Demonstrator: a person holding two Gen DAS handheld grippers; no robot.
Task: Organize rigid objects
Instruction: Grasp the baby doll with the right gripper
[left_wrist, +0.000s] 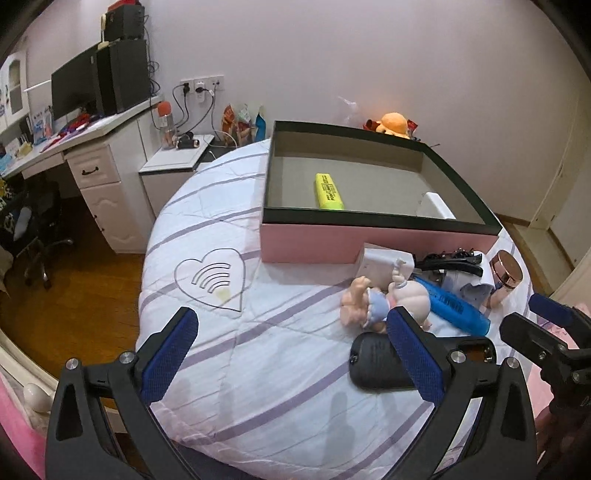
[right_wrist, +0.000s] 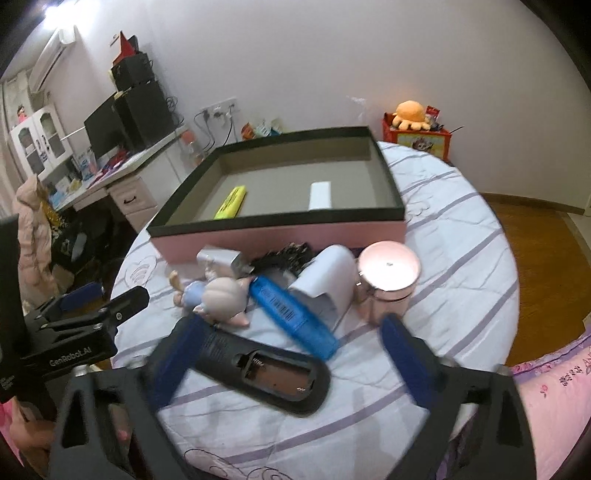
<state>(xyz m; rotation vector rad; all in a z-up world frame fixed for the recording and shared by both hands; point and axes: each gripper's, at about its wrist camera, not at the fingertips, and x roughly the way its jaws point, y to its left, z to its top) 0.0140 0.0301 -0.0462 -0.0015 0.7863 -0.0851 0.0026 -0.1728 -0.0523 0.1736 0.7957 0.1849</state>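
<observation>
A pink box with a dark rim stands on the striped round bed and holds a yellow highlighter and a white block. In front of it lie a white charger, a baby doll, a blue highlighter, a black hair clip, a rose-gold jar, a white case and a black remote with its battery bay open. My left gripper is open, left of the remote. My right gripper is open, its jaws on either side of the remote.
A white desk with a monitor, speakers and an office chair stands at the left. A nightstand sits beside the bed. An orange plush sits on a red box behind the bed. Wooden floor surrounds the bed.
</observation>
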